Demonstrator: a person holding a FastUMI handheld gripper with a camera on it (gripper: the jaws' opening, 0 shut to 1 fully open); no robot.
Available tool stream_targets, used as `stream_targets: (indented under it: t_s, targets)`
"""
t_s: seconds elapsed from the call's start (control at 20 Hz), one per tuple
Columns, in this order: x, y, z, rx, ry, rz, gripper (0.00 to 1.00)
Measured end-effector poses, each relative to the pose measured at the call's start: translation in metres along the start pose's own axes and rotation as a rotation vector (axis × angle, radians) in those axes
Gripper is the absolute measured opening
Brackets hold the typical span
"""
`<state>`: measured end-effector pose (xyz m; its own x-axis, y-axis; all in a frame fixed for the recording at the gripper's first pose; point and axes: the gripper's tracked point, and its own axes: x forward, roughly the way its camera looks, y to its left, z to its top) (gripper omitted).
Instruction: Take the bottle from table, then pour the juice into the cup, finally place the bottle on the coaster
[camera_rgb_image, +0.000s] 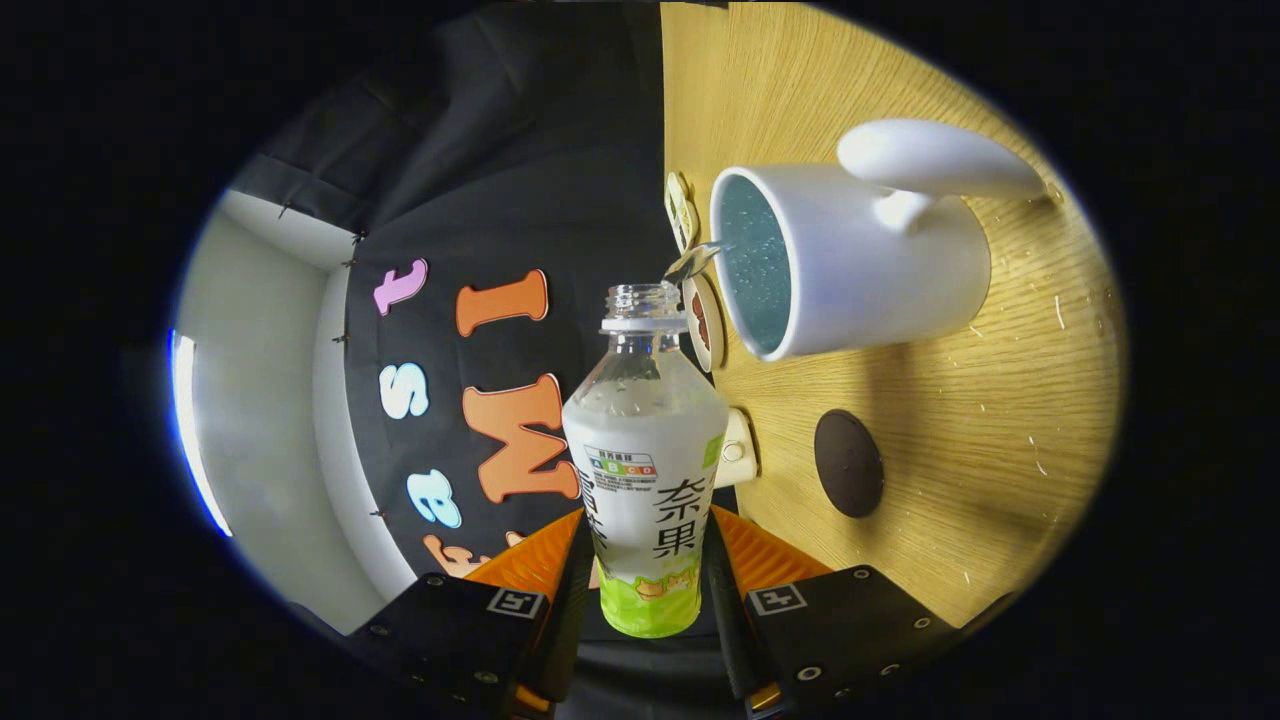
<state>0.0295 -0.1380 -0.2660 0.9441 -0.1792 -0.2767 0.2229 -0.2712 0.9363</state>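
The gripper is clamped on the juice bottle, both fingers pressing its labelled lower body. The bottle's long axis runs straight ahead of the fingers, its open neck at the lip of the white cup, a thin stream crossing into it. Near the cup, the dark round coaster lies on the wooden bench, unobstructed.

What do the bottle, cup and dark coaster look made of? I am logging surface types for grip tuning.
Bottle: clear thin plastic, glossy, with a printed wrap label; the claw is shut on it.
Cup: probably glazed ceramic, white matte outside, speckled blue-green inside.
Coaster: dark, matte round disc, perhaps rubber or felt; unclear.
Table: wood-grain surface, possibly laminate.
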Motion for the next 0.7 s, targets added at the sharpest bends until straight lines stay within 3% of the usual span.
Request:
stream_targets:
  t_s: [0.7]
  targets:
    - [0.0026, 0.0083, 0.0114, 0.050, -0.024, 0.026, 0.59]
